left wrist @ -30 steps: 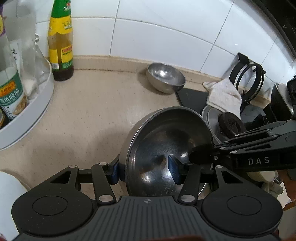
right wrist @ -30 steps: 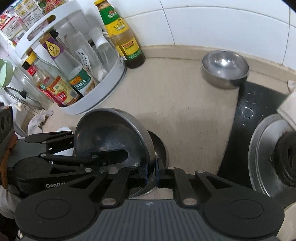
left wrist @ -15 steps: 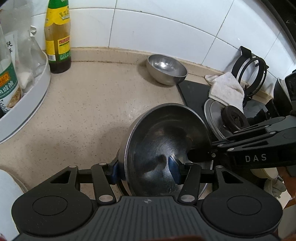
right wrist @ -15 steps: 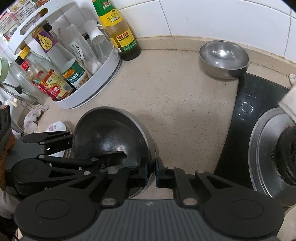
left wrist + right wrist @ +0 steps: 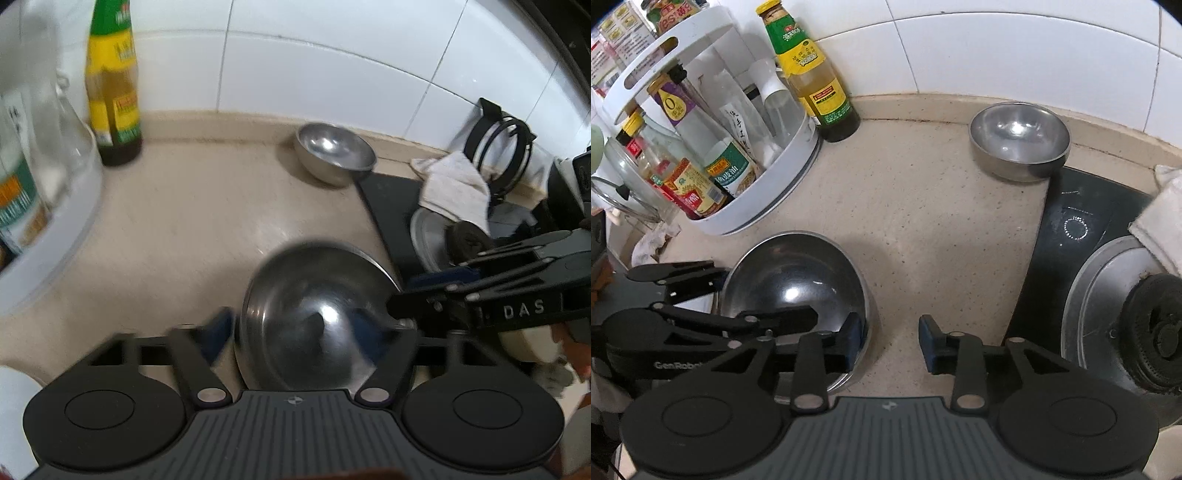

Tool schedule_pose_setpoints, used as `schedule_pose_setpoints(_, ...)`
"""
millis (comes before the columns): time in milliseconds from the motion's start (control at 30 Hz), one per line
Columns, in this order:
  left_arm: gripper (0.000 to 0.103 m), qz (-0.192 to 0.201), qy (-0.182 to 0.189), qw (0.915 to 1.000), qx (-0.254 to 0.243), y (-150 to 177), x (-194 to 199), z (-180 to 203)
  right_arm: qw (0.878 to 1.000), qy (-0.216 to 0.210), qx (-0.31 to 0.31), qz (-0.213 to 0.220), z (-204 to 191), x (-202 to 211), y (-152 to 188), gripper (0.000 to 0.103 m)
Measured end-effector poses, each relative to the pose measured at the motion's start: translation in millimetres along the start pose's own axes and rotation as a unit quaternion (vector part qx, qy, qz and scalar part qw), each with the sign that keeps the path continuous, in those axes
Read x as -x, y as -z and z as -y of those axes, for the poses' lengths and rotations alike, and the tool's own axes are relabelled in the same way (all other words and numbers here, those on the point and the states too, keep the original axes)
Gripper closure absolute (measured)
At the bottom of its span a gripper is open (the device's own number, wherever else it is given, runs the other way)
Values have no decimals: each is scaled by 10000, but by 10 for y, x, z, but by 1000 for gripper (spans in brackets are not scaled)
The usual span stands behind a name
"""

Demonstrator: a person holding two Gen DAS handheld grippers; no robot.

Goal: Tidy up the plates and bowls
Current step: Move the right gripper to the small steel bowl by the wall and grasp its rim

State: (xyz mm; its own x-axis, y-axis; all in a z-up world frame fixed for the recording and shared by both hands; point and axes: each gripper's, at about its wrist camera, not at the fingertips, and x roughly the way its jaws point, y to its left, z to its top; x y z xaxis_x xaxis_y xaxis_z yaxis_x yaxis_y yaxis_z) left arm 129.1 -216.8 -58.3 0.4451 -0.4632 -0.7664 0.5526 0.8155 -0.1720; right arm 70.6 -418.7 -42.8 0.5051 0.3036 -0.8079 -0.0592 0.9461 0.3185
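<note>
Both my tools are opening off the stacked steel bowls (image 5: 794,291) on the counter (image 5: 923,229): right tool (image 5: 888,339) and left tool (image 5: 295,332) still straddle the rim, pads clear. I should back straight off without nudging. "DAS" and "GenRobo" are readable.

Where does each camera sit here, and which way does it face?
Left wrist: on the left claw, angled down at the counter toward the tiled wall; its own fingers straddle the large steel bowl, jaws opening, and the right claw reaches in from the right.
Right wrist: on the right claw, angled down likewise; its jaws are opening, one pad by the bowl's rim, and the left claw enters at left.
Shared: large steel bowl, small steel bowl, sauce bottle, stove.
</note>
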Motion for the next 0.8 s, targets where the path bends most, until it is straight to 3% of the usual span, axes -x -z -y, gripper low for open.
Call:
schedule_pose_setpoints(267,19,361,-437,9980,-264,-97,119,-35,9998,-62,203,15,-43,14,-11,71)
schedule_pose_setpoints(600,18,460,-473,9960,-607,-367,31,62,9987,75,-205,468,128,125,-183,71)
schedule_pose_setpoints(800,17,373,-441,9950,-814,-613,-132,128,9957,368,-304,790,260,184,-365,71)
